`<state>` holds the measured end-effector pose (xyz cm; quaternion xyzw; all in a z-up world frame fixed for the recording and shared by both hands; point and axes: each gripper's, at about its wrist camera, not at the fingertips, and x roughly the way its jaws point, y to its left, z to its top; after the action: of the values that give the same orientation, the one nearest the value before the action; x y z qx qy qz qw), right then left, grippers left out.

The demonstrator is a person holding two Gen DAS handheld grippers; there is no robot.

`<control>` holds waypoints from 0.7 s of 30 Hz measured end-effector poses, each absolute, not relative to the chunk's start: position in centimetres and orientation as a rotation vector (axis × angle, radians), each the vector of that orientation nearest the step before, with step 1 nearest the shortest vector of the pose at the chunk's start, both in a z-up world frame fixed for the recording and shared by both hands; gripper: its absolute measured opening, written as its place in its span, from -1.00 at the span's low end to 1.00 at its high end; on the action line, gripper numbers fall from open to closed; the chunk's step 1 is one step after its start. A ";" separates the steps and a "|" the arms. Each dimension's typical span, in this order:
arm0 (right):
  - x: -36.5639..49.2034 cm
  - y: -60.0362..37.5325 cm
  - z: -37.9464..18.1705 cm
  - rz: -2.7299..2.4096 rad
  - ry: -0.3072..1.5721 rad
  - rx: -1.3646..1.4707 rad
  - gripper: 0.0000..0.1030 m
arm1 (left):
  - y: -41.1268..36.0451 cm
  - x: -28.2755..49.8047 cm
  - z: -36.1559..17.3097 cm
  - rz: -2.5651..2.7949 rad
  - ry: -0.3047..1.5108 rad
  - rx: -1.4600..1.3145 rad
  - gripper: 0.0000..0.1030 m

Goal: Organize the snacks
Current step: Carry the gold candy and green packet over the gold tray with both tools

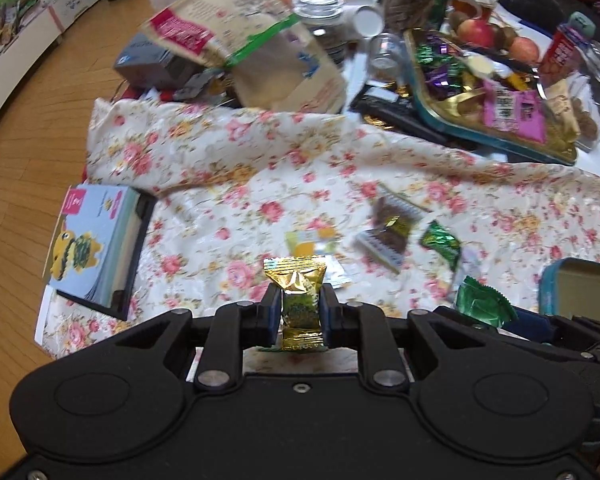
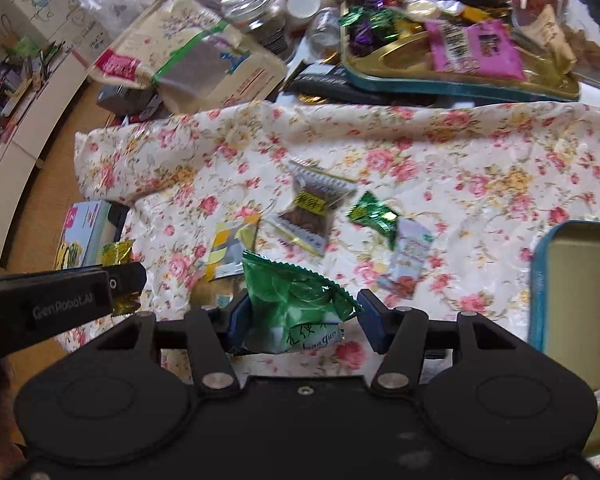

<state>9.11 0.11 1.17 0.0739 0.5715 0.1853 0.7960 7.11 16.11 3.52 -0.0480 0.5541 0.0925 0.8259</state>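
Left gripper (image 1: 300, 312) clamped tight on gold candy packet (image 1: 301, 304), lifted above floral cloth (image 1: 240, 184). Right gripper (image 2: 300, 318) part-open, pinching green snack packet (image 2: 296, 304); blue tin (image 2: 540, 280) at its right.
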 end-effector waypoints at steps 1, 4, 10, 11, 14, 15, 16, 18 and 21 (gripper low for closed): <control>9.1 -0.6 1.4 0.384 1.222 0.165 0.15 | 15.4 7.3 3.8 0.183 1.172 -0.100 -0.49; 9.1 -3.0 2.2 0.335 1.206 0.184 0.15 | 13.3 7.7 4.3 0.143 1.162 -0.082 -0.49; 9.2 -8.5 3.1 0.253 1.187 0.263 0.15 | 9.1 8.2 4.5 0.083 1.155 -0.041 -0.49; 9.2 -9.4 3.2 0.236 1.181 0.272 0.15 | 8.4 8.2 4.5 0.074 1.153 -0.026 -0.49; 9.2 -12.3 3.3 0.185 1.171 0.302 0.15 | 6.1 8.3 4.3 0.043 1.154 0.012 -0.49; 9.3 -13.2 3.3 0.166 1.168 0.312 0.15 | 5.5 8.3 4.2 0.030 1.158 0.018 -0.49; 9.2 -14.2 3.3 0.144 1.164 0.322 0.15 | 4.9 8.3 4.1 0.019 1.162 0.021 -0.49; 9.1 -16.0 3.3 0.101 1.154 0.335 0.15 | 3.5 8.4 3.8 -0.006 1.170 0.033 -0.49; 8.7 -18.4 3.4 0.056 1.133 0.342 0.15 | 1.3 8.3 3.5 -0.043 1.179 0.052 -0.49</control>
<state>8.67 -18.36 3.43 0.1614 0.5339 0.0263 0.8296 8.34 1.34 3.52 0.0246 0.5558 -0.0202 0.8307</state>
